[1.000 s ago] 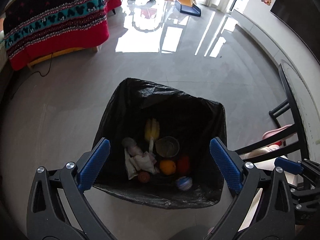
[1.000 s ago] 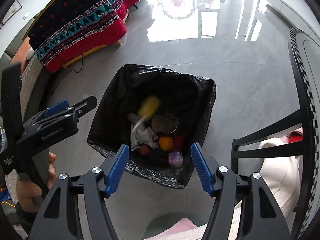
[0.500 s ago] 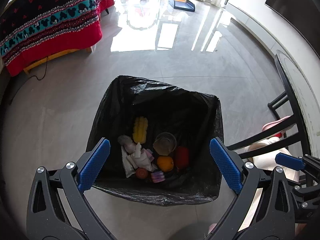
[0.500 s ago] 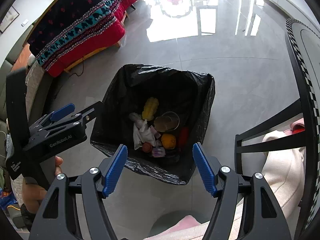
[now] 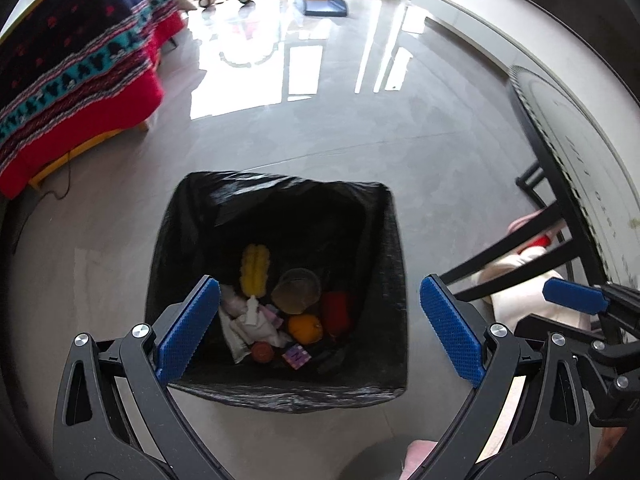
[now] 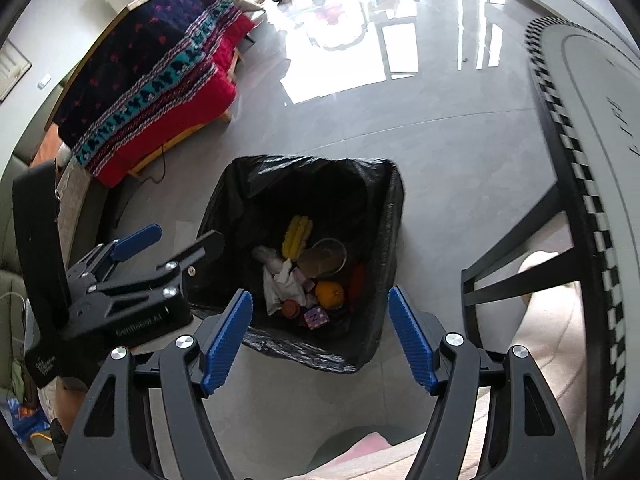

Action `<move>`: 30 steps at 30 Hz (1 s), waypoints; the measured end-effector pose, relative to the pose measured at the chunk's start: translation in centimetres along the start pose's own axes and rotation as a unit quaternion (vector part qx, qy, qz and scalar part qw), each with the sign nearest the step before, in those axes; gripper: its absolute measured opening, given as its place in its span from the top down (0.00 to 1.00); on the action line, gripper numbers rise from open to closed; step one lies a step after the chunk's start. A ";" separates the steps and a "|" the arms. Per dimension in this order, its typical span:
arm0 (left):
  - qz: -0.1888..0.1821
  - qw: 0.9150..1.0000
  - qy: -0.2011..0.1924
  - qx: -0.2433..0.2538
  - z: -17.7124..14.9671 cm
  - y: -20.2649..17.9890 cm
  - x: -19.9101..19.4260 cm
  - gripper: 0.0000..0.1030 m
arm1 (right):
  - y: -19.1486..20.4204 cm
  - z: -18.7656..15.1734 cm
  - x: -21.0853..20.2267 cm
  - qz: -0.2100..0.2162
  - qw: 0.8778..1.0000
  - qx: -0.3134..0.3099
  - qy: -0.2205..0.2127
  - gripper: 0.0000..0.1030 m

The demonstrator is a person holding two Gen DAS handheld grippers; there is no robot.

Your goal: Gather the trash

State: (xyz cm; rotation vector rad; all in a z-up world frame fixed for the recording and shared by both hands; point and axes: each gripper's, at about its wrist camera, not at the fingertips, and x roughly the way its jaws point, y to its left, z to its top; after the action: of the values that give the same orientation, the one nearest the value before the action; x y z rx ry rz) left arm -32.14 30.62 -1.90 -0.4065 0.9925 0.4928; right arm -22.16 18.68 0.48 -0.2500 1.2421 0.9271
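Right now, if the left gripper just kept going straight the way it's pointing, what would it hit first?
Probably nothing until it enters the open black-lined trash bin. The left gripper, open and empty, points down into the bin, so it would likely meet the pile at the bottom first, near the orange fruit and brown paper cup. Depth is uncertain.

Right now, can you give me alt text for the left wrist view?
Open, empty left gripper hovers above a black-lined trash bin on grey floor, holding corn, an orange, a cup and tissues.
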 end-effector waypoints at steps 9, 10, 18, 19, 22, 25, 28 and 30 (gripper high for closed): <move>-0.025 0.998 -0.001 0.050 1.5 -5.5 0.4 0.06 | -4.7 0.3 -2.6 -0.008 0.998 0.046 -0.032 0.31; -0.027 0.998 -0.001 0.053 1.7 -5.8 0.5 0.06 | -5.1 0.3 -2.8 -0.008 0.998 0.051 -0.035 0.31; -0.047 0.995 -0.005 0.086 3.3 -10.1 0.5 0.06 | -9.7 0.2 -5.2 -0.021 0.993 0.096 -0.063 0.31; -0.049 0.995 -0.006 0.090 3.5 -10.7 0.5 0.06 | -10.3 0.2 -5.6 -0.023 0.992 0.102 -0.067 0.31; -0.056 0.993 -0.008 0.106 3.9 -12.4 0.4 0.06 | -12.3 -0.2 -6.7 -0.030 0.989 0.120 -0.078 0.30; -0.064 0.990 -0.010 0.125 4.3 -14.7 0.4 0.06 | -14.7 -0.8 -7.9 -0.039 0.985 0.145 -0.089 0.30; -0.075 0.986 -0.013 0.150 4.7 -17.6 0.3 0.06 | -16.9 -1.5 -9.0 -0.047 0.980 0.168 -0.100 0.30; -0.082 0.982 -0.015 0.167 5.0 -19.6 0.3 0.06 | -18.3 -2.0 -9.7 -0.054 0.976 0.181 -0.108 0.30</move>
State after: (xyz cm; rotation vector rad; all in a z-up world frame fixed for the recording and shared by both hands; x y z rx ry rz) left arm -17.49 17.28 2.28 -0.1767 0.9813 0.1769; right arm -10.72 1.45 2.74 0.0715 1.1587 0.6023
